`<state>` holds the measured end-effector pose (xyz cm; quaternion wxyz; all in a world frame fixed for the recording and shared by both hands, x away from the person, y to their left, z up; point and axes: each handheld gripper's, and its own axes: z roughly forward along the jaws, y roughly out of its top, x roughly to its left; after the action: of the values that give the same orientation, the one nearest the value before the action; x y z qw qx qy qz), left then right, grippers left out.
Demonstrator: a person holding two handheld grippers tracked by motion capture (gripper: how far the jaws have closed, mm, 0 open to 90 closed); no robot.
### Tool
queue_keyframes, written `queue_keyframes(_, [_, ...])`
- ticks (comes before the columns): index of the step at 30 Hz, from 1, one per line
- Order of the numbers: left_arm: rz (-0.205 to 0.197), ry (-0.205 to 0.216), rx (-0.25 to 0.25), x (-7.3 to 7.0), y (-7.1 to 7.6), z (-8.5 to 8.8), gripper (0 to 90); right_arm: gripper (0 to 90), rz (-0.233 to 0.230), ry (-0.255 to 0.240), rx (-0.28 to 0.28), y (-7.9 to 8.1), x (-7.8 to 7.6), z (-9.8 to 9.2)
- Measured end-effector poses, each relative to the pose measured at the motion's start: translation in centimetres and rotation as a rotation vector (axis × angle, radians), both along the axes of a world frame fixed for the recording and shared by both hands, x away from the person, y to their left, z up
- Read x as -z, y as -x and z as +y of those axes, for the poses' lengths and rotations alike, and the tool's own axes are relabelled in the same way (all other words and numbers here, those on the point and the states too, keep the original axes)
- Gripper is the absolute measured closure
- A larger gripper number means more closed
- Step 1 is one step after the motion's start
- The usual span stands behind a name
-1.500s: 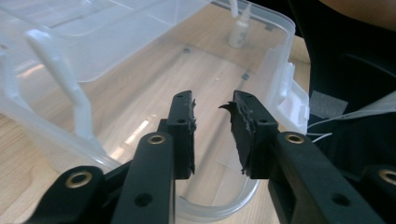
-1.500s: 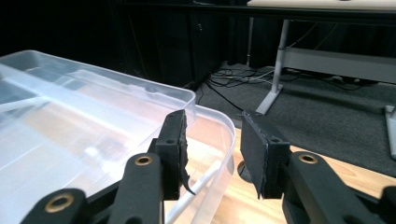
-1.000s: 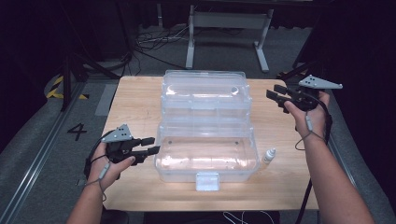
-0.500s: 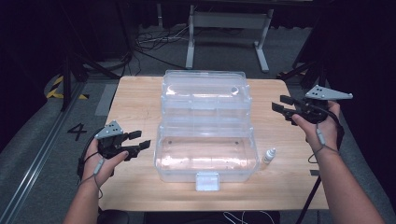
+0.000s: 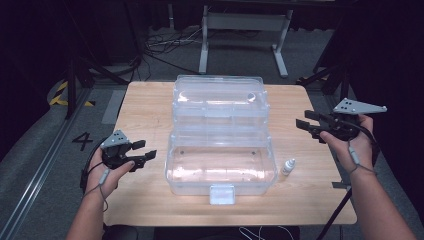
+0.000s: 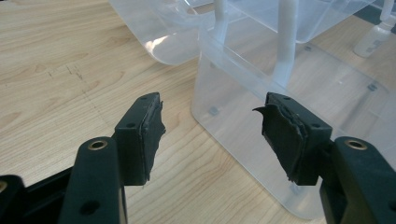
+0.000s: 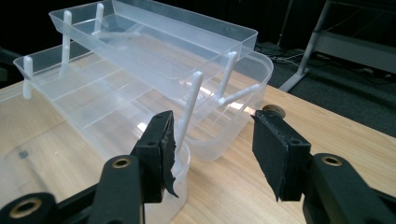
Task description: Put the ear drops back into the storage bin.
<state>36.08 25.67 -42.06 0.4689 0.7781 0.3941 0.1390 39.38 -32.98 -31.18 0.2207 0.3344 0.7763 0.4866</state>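
Sitting mid-counter (image 5: pixel 150 95), the clear plastic box (image 5: pixel 220 165) is open w/ its trays fanned out toward the far edge. Its long axis runs left-right across the counter as the high view shows it; the latch tab (image 5: pixel 222 194) faces you at the near edge, the lid (image 5: pixel 218 92) lies farthest back.

Your left hand-held gripper (image 5: pixel 145 152) sits just left of the box's near-left corner, pointing at it, not touching. Its jaws have just been opening, now spread wide, nothing between them. Your right hand-held gripper (image 5: pixel 309 126) is out to the right of the trays, apart from them, pointing left; jaws have been opening too, spread, empty.

A small white dropper bottle (image 5: pixel 288 166) stands upright just beside the box's near-right corner.

What each view adds: the left gripper view gives you the box's bottom tub (image 6: pixel 299 93) close up, plus the white link arms (image 6: pixel 286 42) that carry the trays, & the worn, ragged pads (image 6: pixel 152 135) on the jaws. The right gripper view shows the top tray (image 7: pixel 159 46) stepped above the middle tray (image 7: pixel 93 98), raised on those thin arms; from above that stepping is hard to read. The high view alone gives the whole layout and both hands.
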Motion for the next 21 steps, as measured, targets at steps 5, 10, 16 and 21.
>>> queue_keyframes(5, [0.009,-0.005,0.000,0.1,0.0,0.1,38.8,49.6,0.042,0.007,-0.025,0.4,-0.1,0.0])
queue_keyframes(10, [0.014,-0.009,0.000,0.2,0.3,0.1,38.9,50.3,0.073,0.062,-0.051,0.5,-0.4,0.3])
queue_keyframes(16, [0.023,-0.023,-0.003,0.4,0.6,0.3,39.0,52.4,0.102,0.142,-0.094,0.3,-0.5,0.9])
queue_keyframes(21, [0.034,-0.038,-0.001,0.6,1.0,0.4,39.0,53.6,0.139,0.203,-0.130,0.0,-0.4,1.3])
